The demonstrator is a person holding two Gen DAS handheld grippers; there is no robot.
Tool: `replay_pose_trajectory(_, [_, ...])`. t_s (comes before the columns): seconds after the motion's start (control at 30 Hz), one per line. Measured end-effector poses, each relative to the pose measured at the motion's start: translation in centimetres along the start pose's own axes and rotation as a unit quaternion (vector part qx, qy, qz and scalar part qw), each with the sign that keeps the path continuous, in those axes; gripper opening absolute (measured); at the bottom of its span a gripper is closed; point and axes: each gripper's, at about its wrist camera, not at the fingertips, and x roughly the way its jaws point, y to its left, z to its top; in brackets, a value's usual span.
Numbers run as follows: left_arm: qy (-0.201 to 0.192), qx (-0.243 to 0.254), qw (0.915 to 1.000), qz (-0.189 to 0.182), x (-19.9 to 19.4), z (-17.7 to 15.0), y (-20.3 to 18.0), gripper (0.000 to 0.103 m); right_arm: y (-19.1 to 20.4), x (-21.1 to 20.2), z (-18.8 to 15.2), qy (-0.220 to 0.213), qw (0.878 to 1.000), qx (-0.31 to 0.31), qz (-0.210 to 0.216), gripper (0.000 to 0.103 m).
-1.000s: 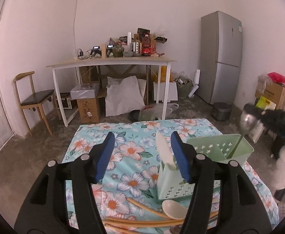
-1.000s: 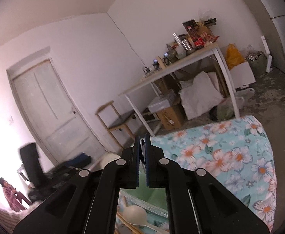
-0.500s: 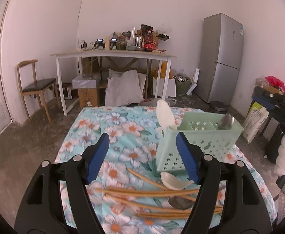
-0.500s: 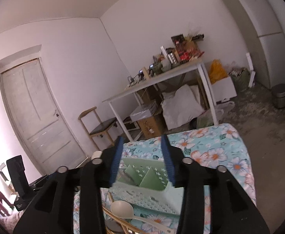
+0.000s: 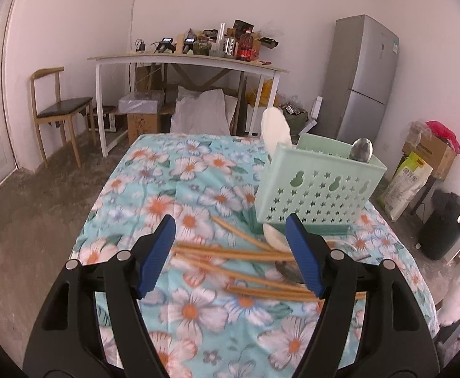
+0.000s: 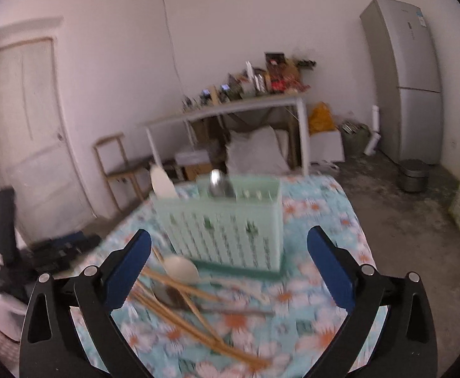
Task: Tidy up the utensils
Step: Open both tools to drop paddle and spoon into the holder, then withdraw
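Left hand-held gripper (image 5: 230,252) was held spread, empty, above wooden chopsticks (image 5: 230,253) strewn beside the perforated mint-green plastic utensil basket (image 5: 318,189) on the floral-clothed desk (image 5: 154,176). Right hand-held gripper (image 6: 230,261) had just been opened wide, nothing between.

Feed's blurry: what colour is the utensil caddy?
Pale mint green caddy, with star-shaped cut-outs; clearest in the left wrist view.

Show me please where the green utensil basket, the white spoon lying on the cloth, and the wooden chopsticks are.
green utensil basket (image 5: 318,189), left wrist view, on its perforated front wall.
white spoon lying on the cloth (image 6: 182,269), right wrist view, on its bowl.
wooden chopsticks (image 5: 230,253), left wrist view, on the middle of one stick.
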Motion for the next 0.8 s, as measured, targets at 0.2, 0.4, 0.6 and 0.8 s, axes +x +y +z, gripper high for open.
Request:
replay_pose_trajectory(0.2, [0.0,-0.015,0.9999,0.006,-1.1,-1.1,1.2,0.08,1.2,0.0,-2.8,0.039,0.999,0.0,-0.014,0.097])
replay_pose_trajectory(0.4, [-0.004,-0.039,0.9992,0.0,-1.7,-1.7,2.3,0.088,1.9,-0.2,-5.4,0.062,0.997,-0.018,-0.036,0.097])
replay_pose_trajectory(0.6, [-0.003,-0.049,0.9988,-0.006,-1.9,-1.8,2.3,0.091,1.1,-0.5,-7.8,0.089,0.995,-0.018,-0.051,0.097])
replay_pose_trajectory(0.8, [0.005,-0.07,0.9974,-0.015,-1.4,-2.0,2.4,0.092,0.9,-0.1,-9.6,0.114,0.992,-0.019,-0.05,0.097])
